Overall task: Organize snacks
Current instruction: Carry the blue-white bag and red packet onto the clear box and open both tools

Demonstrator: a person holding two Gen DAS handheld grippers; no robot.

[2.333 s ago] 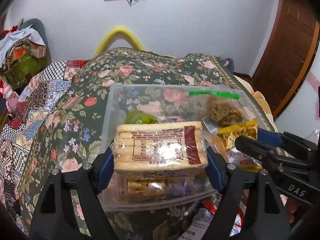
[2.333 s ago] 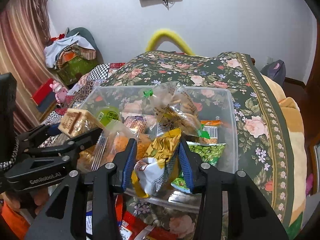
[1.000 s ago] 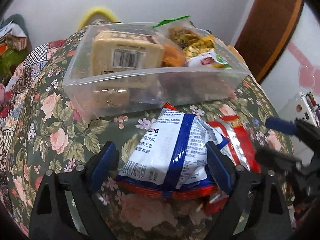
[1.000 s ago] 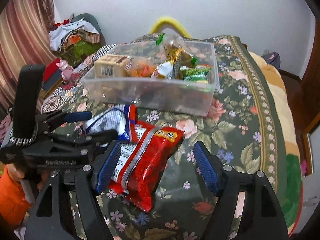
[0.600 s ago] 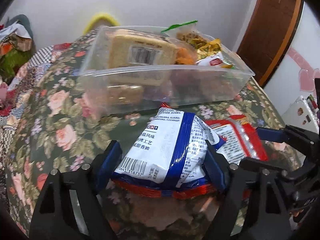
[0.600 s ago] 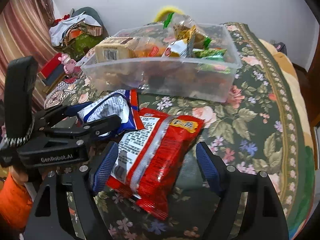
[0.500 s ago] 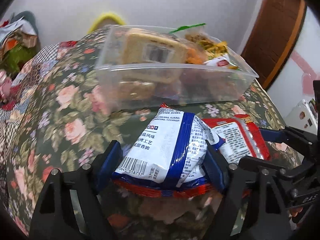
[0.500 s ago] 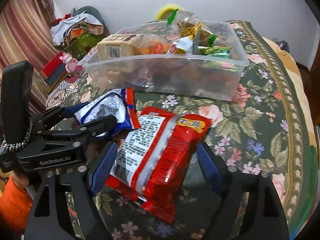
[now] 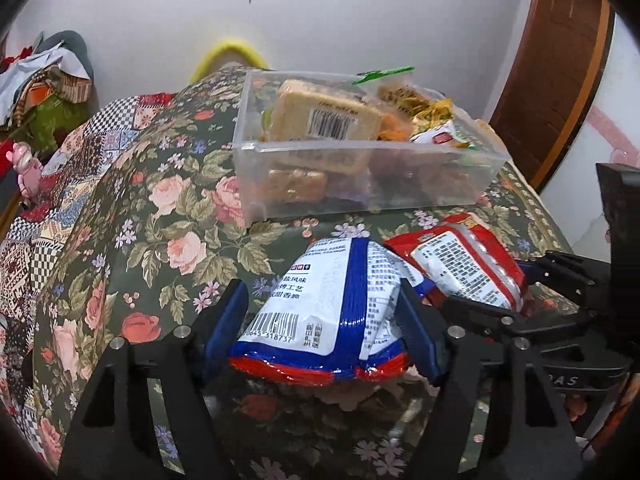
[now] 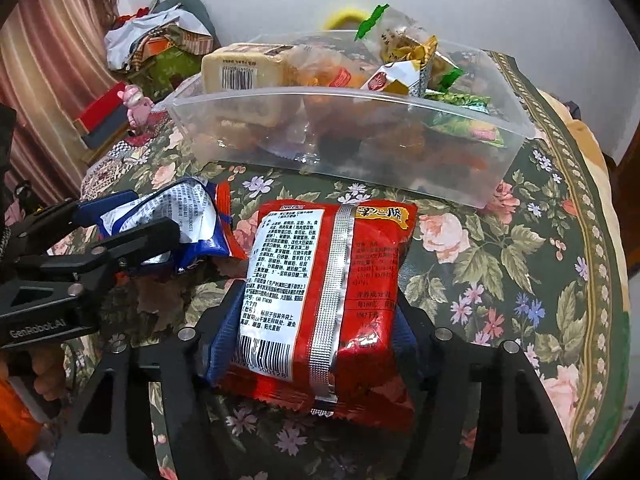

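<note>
My left gripper (image 9: pixel 324 320) is shut on a white and blue snack bag (image 9: pixel 328 292), held above the floral cloth; the bag also shows in the right wrist view (image 10: pixel 188 220). My right gripper (image 10: pixel 312 340) is shut on a red snack bag (image 10: pixel 332 276), which also shows in the left wrist view (image 9: pixel 464 264). Both bags hang side by side just in front of a clear plastic bin (image 10: pixel 360 160) filled with several snacks, among them a beige wafer pack (image 9: pixel 320 116) and a green pea bag (image 10: pixel 464 120).
The table is covered by a dark floral cloth (image 9: pixel 160 208). A patchwork cloth (image 9: pixel 48 184) and piled clothes (image 10: pixel 160 40) lie to the left. A brown door (image 9: pixel 560 60) stands at the right. A yellow hoop (image 9: pixel 228 52) rises behind the table.
Both grippers let go of the snacks they put in the bin, drew back, and closed on the two bags in front of it. Both bags have lifted off the cloth.
</note>
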